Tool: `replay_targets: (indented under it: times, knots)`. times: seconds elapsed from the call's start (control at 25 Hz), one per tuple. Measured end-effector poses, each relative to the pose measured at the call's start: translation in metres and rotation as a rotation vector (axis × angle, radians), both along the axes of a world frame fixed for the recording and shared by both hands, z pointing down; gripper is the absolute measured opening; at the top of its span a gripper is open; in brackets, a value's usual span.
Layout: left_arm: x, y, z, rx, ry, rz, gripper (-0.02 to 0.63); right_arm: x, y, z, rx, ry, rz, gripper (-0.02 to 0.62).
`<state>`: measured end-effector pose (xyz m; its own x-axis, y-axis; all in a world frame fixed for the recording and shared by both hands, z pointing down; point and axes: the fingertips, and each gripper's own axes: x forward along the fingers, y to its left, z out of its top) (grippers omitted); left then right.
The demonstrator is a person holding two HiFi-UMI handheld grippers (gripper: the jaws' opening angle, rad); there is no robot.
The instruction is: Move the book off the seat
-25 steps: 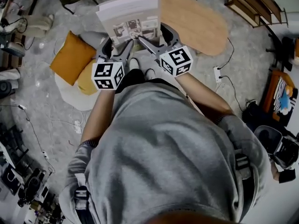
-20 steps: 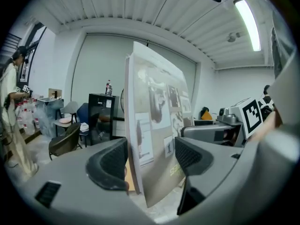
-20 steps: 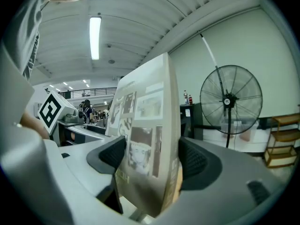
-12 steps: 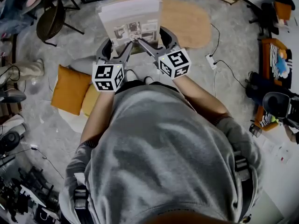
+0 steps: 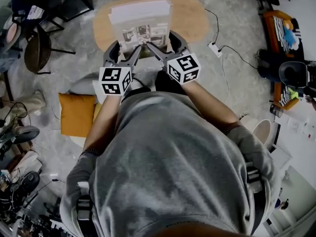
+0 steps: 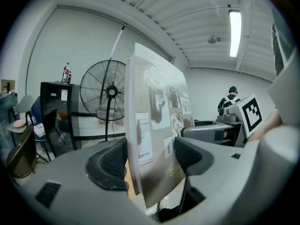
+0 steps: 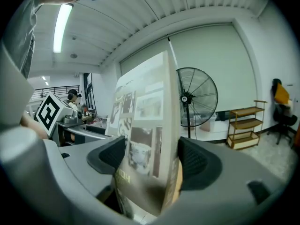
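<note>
Left gripper [image 5: 122, 51] and right gripper [image 5: 167, 46] both clamp the book [image 5: 140, 21] between their jaws, sharing its weight, probably over the table [image 5: 195, 19].

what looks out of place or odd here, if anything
Nothing spilled or damaged. An orange cushion lies on the floor at the person's left, and a power strip with loose cables trails over the floor beside the wooden table. The book hangs over that table, gripped by the left gripper and right gripper.

Glossy paper book [image 5: 139, 21], smooth wooden table [image 5: 193, 19], matt cloth cushion [image 5: 76, 114]
</note>
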<state>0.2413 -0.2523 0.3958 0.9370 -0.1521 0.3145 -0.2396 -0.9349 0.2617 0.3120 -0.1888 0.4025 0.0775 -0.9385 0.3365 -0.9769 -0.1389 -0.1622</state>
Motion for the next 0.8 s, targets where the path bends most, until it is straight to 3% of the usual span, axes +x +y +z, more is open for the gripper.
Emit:
replay_targets:
  times: [0.32, 0.8]
  knots:
    - [0.093, 0.001, 0.019, -0.013, -0.039, 0.054, 0.339, 0.089, 0.005, 0.021, -0.012, -0.031, 0.045, 0.37]
    - [0.233, 0.004, 0.074, -0.087, -0.146, -0.016, 0.339, 0.233, 0.003, 0.078, -0.088, -0.133, -0.035, 0.365]
